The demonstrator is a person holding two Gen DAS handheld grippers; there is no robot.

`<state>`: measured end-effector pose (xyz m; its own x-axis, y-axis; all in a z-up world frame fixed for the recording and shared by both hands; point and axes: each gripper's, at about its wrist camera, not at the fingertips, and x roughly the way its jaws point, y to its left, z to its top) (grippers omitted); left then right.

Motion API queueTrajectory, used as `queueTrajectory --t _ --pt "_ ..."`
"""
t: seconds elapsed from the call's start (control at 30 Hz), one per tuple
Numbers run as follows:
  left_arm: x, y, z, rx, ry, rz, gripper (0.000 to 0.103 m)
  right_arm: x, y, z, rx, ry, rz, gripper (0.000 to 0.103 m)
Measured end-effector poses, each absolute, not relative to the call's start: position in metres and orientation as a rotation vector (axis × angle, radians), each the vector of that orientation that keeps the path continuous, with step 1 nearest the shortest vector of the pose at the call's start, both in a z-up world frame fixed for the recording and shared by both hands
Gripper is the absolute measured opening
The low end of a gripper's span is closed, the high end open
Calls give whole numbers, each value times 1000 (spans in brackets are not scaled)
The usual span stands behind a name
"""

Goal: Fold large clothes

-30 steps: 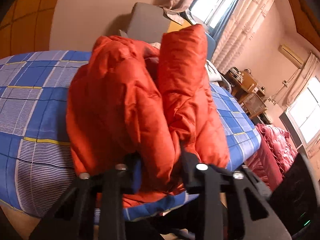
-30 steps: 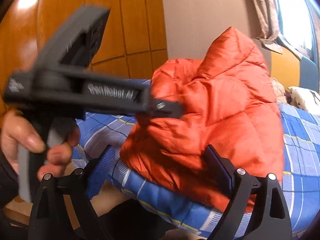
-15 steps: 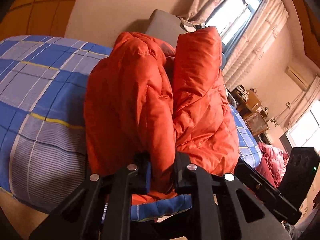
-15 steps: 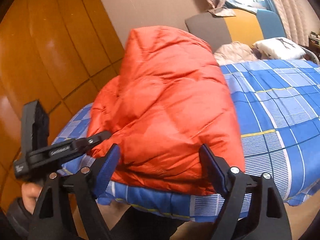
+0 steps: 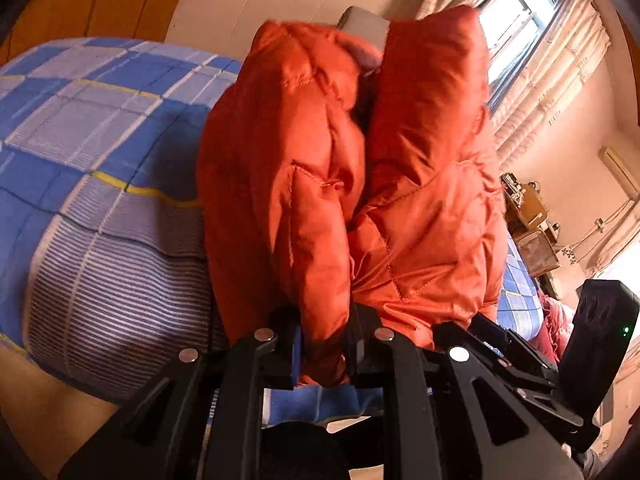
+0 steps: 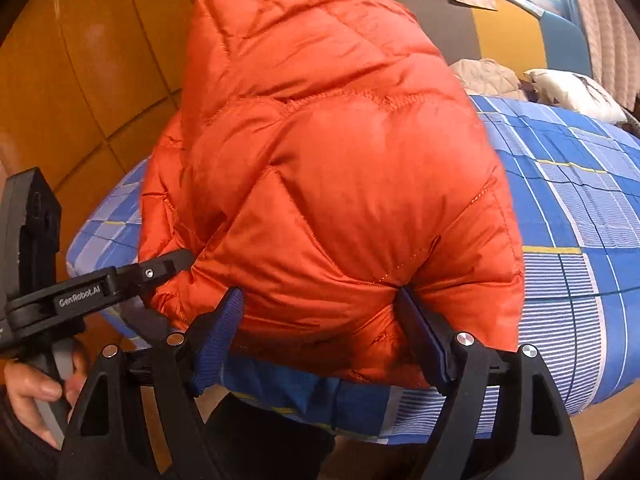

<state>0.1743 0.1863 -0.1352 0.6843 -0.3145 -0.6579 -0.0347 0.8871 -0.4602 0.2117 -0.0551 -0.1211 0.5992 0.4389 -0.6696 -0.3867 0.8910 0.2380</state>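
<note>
Right wrist: jacket [image 6: 328, 184] between gripper [image 6: 320, 336] fingers

The puffy quilted down jacket [image 6: 332, 184] is bright orange-red with diamond stitching. The bed's cotton cover [image 5: 100, 168] is a check of deep blue, pale blue and fine white-striped panels, crossed by thin yellow lines. The black plastic right gripper [image 6: 320, 336] has blue finger pads [image 6: 218, 336]. The wall's wood panelling [image 6: 100, 60] is honey-orange.
</note>
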Motion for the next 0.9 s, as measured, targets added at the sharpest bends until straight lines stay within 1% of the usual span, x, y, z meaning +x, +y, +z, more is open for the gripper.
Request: queueTrajectory --t 0.07,0.1,0.23,0.27,0.33,0.37,0.43,0.53,0.6,0.63,0.67,0.7,0.77,0.8,0.9 --pt "172 182 -127 -439 799 -149 21 205 -59 -114 69 779 492 78" --pt "171 181 -124 -433 796 -148 27 200 -62 -105 62 751 495 78" --pt "165 181 -109 -442 766 -127 42 197 -84 -71 105 646 430 78" --pt "165 181 -104 -446 752 -120 52 200 -87 -68 110 636 411 78" --pt "166 179 -94 -437 731 -103 65 218 -93 -64 142 642 376 78" --pt "169 180 -91 -437 728 -101 75 227 -93 -67 164 663 361 78" --pt "175 178 -84 -431 717 -106 75 238 -87 -76 182 709 378 78" --pt "183 175 -84 -408 737 -129 76 240 -74 -87 148 714 362 78" --pt "187 170 -92 -393 764 -123 74 239 -67 -90 114 711 362 79" --pt "188 170 -97 -399 775 -128 67 239 -62 -92 94 714 364 79" --pt "188 171 -104 -411 779 -130 54 240 -58 -95 73 721 372 79" --pt "188 173 -109 -420 778 -131 44 237 -55 -97 59 723 376 79" --pt "187 177 -120 -423 768 -125 35 237 -44 -102 12 733 388 80" --pt "188 180 -124 -445 773 -124 33 238 -33 -107 -45 738 392 81" --pt "189 195 -143 -536 799 -123 33 240 -21 -113 -96 744 405 83"
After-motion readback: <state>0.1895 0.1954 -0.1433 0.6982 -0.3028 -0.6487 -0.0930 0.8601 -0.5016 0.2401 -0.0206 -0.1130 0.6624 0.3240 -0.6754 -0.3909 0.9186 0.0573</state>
